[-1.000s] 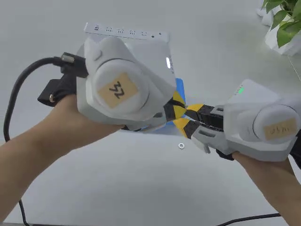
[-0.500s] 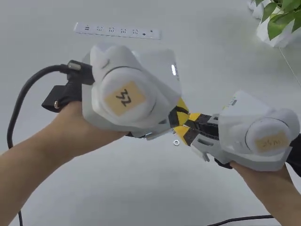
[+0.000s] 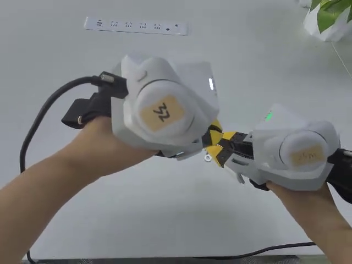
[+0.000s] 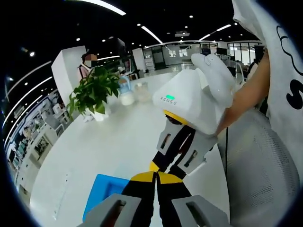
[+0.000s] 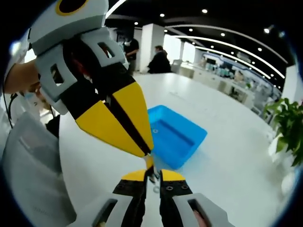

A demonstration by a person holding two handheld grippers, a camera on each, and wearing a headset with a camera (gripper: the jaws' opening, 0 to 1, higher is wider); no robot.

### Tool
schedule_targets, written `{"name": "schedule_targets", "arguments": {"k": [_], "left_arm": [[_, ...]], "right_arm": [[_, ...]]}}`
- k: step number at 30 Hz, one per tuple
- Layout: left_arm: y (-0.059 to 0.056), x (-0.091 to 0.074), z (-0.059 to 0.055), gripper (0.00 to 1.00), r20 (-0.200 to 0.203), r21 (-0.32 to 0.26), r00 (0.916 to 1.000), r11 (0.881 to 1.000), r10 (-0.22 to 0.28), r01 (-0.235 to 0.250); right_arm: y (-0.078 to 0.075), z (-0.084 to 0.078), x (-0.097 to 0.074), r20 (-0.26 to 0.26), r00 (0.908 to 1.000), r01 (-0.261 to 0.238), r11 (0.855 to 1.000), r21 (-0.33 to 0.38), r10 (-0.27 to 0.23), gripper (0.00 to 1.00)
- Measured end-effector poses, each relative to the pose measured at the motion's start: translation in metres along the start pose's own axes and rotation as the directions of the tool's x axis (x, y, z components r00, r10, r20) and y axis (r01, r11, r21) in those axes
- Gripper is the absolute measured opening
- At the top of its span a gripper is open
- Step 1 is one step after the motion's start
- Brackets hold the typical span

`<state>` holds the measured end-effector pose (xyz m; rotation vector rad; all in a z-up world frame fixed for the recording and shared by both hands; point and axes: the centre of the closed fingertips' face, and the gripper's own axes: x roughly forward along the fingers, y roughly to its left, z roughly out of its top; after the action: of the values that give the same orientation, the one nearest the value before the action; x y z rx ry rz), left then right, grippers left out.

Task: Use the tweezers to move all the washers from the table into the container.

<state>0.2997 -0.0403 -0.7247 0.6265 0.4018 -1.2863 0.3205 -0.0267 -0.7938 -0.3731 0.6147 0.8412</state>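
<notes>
My left gripper (image 3: pixel 212 137) and right gripper (image 3: pixel 221 147) meet tip to tip above the table. In the right gripper view the left gripper's yellow jaws (image 5: pixel 147 152) come down from the upper left, pressed together. A thin metal tweezers tip (image 5: pixel 151 166) sticks out of them and runs in between my right gripper (image 5: pixel 152 177)'s nearly closed jaws. In the left gripper view my left gripper (image 4: pixel 155 175) is shut, with the right gripper (image 4: pixel 154 166) touching its tips. A small washer (image 3: pixel 208 158) lies on the white table just below the tips. The blue container (image 5: pixel 176 135) holds one washer (image 5: pixel 155 131).
A white power strip (image 3: pixel 135 26) lies at the table's far edge. A potted plant (image 3: pixel 330 16) stands at the far right. A black cable (image 3: pixel 47 115) trails from the left gripper, and another cable (image 3: pixel 258 252) runs along the near edge.
The head camera has shifted. Both grippers have drawn closer until their tips touch, and the left gripper's body now covers the blue container in the head view.
</notes>
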Motion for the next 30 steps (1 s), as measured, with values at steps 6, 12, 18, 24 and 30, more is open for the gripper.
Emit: {"name": "schedule_targets", "arguments": {"k": [6,12,18,24,30], "left_arm": [[0.003,0.005,-0.01,0.0,-0.007,-0.037,0.9999,0.999,0.008,-0.008],[-0.001,0.007,-0.019,0.0,-0.022,-0.064,0.9997,0.998,0.005,-0.006],[0.0,0.007,-0.018,0.0,-0.016,-0.072,0.9999,0.997,0.003,-0.004],[0.003,0.007,-0.017,0.0,-0.018,-0.074,0.9998,0.997,0.008,-0.009],[0.012,0.009,-0.017,0.0,-0.033,-0.059,0.9993,0.998,0.016,-0.018]], "right_arm": [[-0.002,-0.007,0.009,-0.014,0.9999,-0.006,1.0,0.021,0.007,0.07],[0.0,-0.014,0.013,-0.033,0.9992,-0.022,1.0,0.022,0.023,0.08],[-0.003,-0.013,0.013,-0.028,0.9993,-0.024,0.999,0.031,0.025,0.08],[-0.006,-0.012,0.014,-0.034,0.999,-0.027,0.999,0.023,0.028,0.07],[-0.009,-0.011,0.017,-0.04,0.9985,-0.036,0.999,0.03,0.037,0.07]]}}
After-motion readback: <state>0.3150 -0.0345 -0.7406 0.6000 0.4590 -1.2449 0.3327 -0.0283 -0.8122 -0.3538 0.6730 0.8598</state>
